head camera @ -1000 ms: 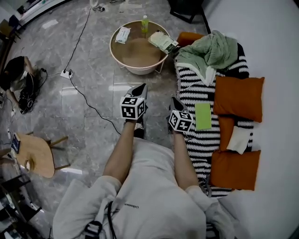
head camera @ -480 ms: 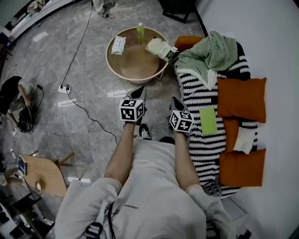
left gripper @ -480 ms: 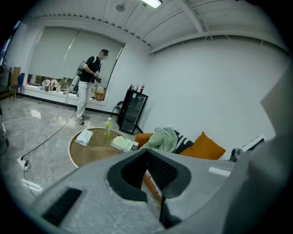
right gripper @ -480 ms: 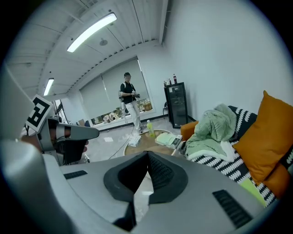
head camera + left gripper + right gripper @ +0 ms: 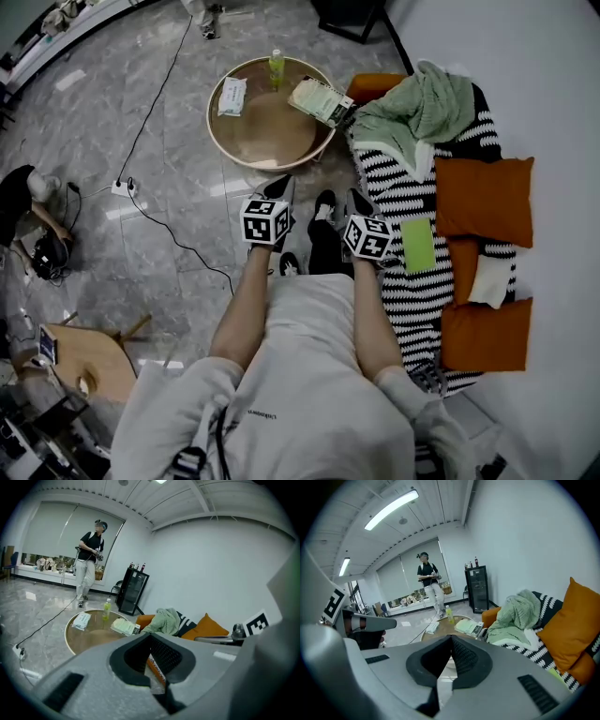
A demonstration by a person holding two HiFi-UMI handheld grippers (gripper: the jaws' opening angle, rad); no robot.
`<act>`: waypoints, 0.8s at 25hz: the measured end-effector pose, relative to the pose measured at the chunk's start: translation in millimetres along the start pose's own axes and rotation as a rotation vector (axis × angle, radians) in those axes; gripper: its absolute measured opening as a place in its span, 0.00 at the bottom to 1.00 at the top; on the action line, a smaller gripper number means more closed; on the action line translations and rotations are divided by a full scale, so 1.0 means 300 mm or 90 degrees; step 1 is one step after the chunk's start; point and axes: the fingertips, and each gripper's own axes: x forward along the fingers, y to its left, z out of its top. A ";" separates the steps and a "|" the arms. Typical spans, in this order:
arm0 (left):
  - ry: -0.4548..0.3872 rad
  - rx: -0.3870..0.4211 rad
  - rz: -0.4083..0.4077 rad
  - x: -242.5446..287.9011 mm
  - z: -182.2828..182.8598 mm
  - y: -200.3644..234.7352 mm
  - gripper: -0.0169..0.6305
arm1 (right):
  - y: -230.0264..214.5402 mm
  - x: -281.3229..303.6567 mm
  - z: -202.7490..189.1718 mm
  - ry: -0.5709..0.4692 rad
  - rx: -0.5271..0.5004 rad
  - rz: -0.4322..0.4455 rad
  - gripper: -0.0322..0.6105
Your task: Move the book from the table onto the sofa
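Left gripper (image 5: 280, 185): jaws together, nothing between them, as the left gripper view confirms (image 5: 151, 637). Right gripper (image 5: 357, 199): jaws together, empty (image 5: 451, 639). Both grippers are held side by side over the grey marble floor (image 5: 178, 187), between the round wooden-rimmed table (image 5: 267, 122) and the person's torso. The pale green paperback book (image 5: 321, 100) lies on the table's right edge, nearest the sofa with the black-and-white striped cover (image 5: 394, 192). A green plastic bottle (image 5: 277, 66) stands upright at the table's far rim.
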 end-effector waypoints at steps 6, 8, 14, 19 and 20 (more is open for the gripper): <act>0.007 0.005 0.023 0.038 0.055 0.115 0.04 | -0.014 0.155 0.084 -0.005 0.017 0.003 0.06; 0.005 0.002 0.035 0.049 0.078 0.162 0.04 | 0.000 0.209 0.099 -0.002 0.014 0.011 0.06; 0.008 -0.009 0.054 0.167 0.149 0.240 0.04 | -0.010 0.357 0.165 0.014 -0.012 0.036 0.06; 0.025 -0.002 0.063 0.290 0.225 0.274 0.04 | -0.084 0.479 0.241 0.027 0.001 0.035 0.06; 0.028 -0.006 0.067 0.311 0.238 0.284 0.04 | -0.098 0.501 0.255 0.032 0.001 0.036 0.06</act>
